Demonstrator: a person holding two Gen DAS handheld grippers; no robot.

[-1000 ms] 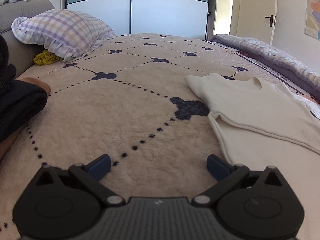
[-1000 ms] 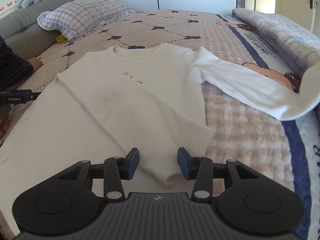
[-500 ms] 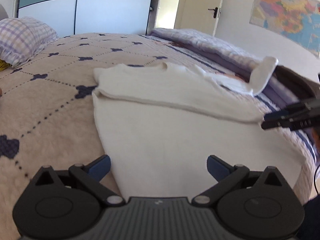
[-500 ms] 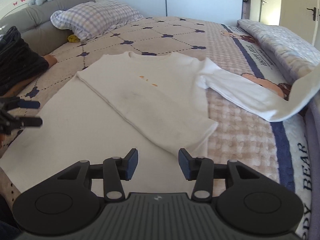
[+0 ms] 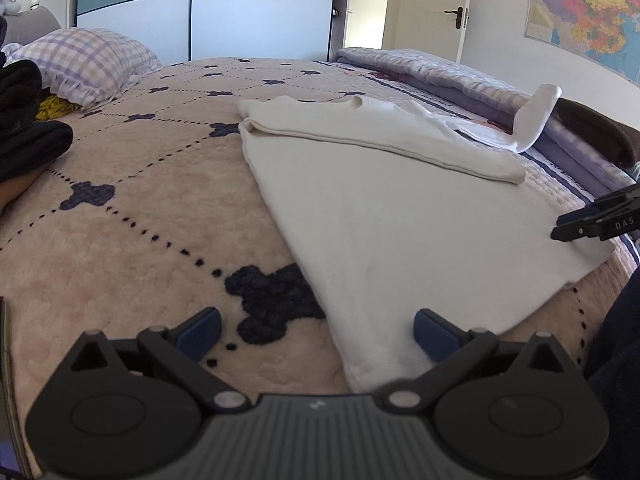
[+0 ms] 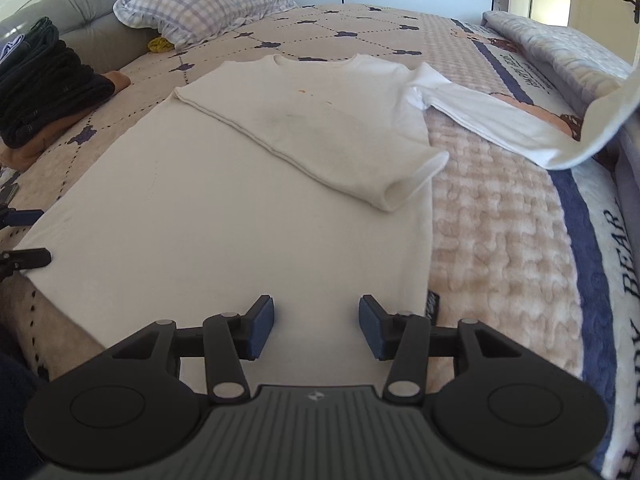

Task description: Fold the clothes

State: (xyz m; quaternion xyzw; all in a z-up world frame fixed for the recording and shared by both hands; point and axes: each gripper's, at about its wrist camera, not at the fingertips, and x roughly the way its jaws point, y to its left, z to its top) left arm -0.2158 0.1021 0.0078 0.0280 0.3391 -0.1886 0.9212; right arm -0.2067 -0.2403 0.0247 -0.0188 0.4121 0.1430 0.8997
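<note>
Sweater [image 6: 248,208], white and long-sleeved, lies flat on the bed [image 6: 492,248] with its round neckline toward the checked pillow [image 6: 208,0] and its hem at the bed's near edge. One sleeve is folded diagonally across the chest, its open cuff ending just short of the sweater's right-hand side seam; faint grey smudges and two small orange marks show on the front. The other sleeve stretches away from the body across the bear-printed strip of the bed, and its end turns up against the rolled grey quilt [image 6: 560,44] at the bed's far side. A small dark label sticks out from the side seam near the hem. The right gripper [image 6: 317,326] hovers over the hem corner by that label; its fingers are apart and spreading wider, with only flat cloth beneath them and nothing pinched. The left gripper [image 5: 318,332] sits over the opposite hem corner, fingers spread wide, one over the bed's fleece cover and the other over the cloth, gripping nothing. A stack of dark folded clothes [image 6: 44,88] rests on the bed between the sweater and the grey headboard.
</note>
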